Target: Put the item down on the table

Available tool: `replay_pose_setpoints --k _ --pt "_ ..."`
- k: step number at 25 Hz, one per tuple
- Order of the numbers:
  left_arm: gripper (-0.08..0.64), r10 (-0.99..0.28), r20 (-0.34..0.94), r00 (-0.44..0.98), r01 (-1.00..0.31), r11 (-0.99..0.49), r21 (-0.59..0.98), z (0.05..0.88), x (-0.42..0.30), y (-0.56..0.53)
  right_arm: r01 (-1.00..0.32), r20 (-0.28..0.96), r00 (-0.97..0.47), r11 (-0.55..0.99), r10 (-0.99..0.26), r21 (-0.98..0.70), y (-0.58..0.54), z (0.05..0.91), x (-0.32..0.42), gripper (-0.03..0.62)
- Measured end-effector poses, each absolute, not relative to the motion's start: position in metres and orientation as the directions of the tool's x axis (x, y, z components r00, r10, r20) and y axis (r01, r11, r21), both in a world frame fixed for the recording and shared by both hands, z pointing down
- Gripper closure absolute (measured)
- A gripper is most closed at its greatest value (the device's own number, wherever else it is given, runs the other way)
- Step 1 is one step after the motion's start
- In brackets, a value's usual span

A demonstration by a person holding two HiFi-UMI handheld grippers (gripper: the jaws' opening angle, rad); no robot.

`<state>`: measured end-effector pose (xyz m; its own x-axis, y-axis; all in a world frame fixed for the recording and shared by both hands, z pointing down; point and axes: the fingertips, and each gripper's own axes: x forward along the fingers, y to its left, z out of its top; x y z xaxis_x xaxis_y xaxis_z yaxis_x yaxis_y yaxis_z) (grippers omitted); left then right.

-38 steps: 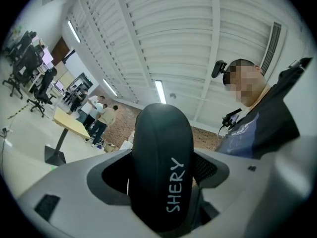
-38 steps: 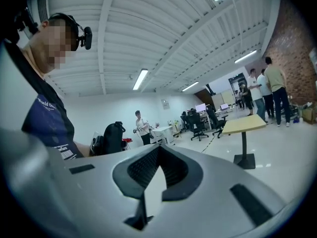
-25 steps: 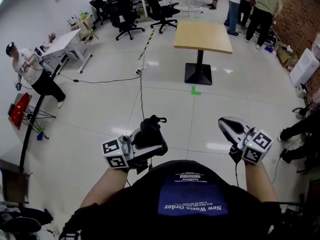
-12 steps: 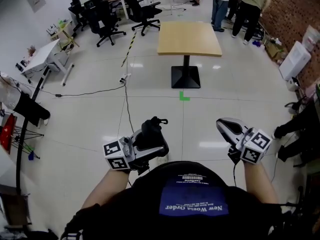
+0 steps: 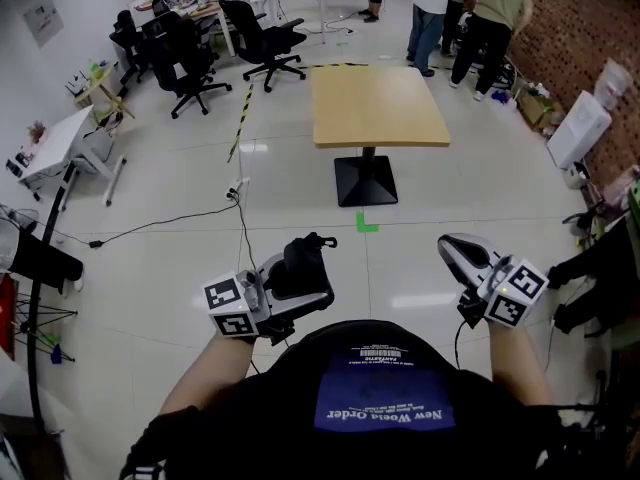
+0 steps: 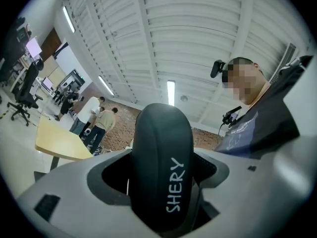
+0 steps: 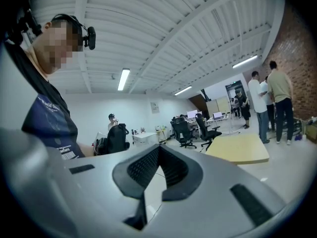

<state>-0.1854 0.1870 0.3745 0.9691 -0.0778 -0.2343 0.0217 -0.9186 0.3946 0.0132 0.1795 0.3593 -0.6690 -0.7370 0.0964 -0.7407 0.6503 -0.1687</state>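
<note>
Left gripper (image 5: 303, 282) clamped on the black item (image 6: 163, 167) near the person's chest, right gripper (image 5: 458, 254) closed on nothing — the wooden table (image 5: 378, 106) stands well apart at 12 o'clock, a cable (image 5: 243, 230) trailing over the floor toward 11, office chairs (image 5: 262, 40) beyond.

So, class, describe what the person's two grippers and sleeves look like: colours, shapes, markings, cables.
Both the left gripper and right gripper have grey moulded shells with black ribbed fingers. Each carries a white cube with black square markers. A thin black cable hangs from the right one. The person wears short black sleeves.
</note>
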Motion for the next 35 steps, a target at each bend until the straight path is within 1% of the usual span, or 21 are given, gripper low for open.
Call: replay_pose_setpoints --k 5,9,13,18,23,26,30,35 --pt "0.202 -0.089 -0.243 0.966 0.017 -0.914 0.406 0.380 -0.181 0.141 -0.727 0.108 -0.685 0.666 -0.721 -0.165 0.125 0.364 0.013 0.604" --pt "0.202 -0.123 -0.228 0.966 -0.018 -0.910 0.414 0.382 -0.167 0.098 -0.703 0.100 -0.710 0.691 -0.697 -0.169 0.074 0.363 0.027 0.604" --pt "0.202 -0.180 -0.210 0.961 -0.078 -0.906 0.417 0.376 -0.131 0.039 -0.662 0.083 -0.747 0.727 -0.659 -0.184 0.005 0.362 0.065 0.604" --pt "0.202 -0.241 -0.204 0.949 -0.141 -0.902 0.409 0.380 -0.106 0.006 -0.612 0.083 -0.790 0.771 -0.608 -0.175 -0.040 0.369 0.086 0.604" --pt "0.202 -0.295 -0.209 0.932 -0.188 -0.889 0.418 0.357 -0.036 -0.066 -0.556 0.073 -0.830 0.814 -0.553 -0.168 -0.119 0.346 0.152 0.604" --pt "0.202 -0.295 -0.204 0.934 -0.190 -0.889 0.416 0.353 -0.004 -0.093 -0.554 0.069 -0.831 0.812 -0.551 -0.183 -0.149 0.349 0.183 0.604" --pt "0.202 -0.276 -0.189 0.942 -0.176 -0.890 0.421 0.364 0.003 -0.106 -0.570 0.071 -0.820 0.798 -0.568 -0.194 -0.155 0.363 0.192 0.604" --pt "0.202 -0.231 -0.198 0.953 -0.127 -0.894 0.430 0.367 0.031 -0.151 -0.619 0.075 -0.782 0.759 -0.619 -0.201 -0.188 0.364 0.226 0.604"
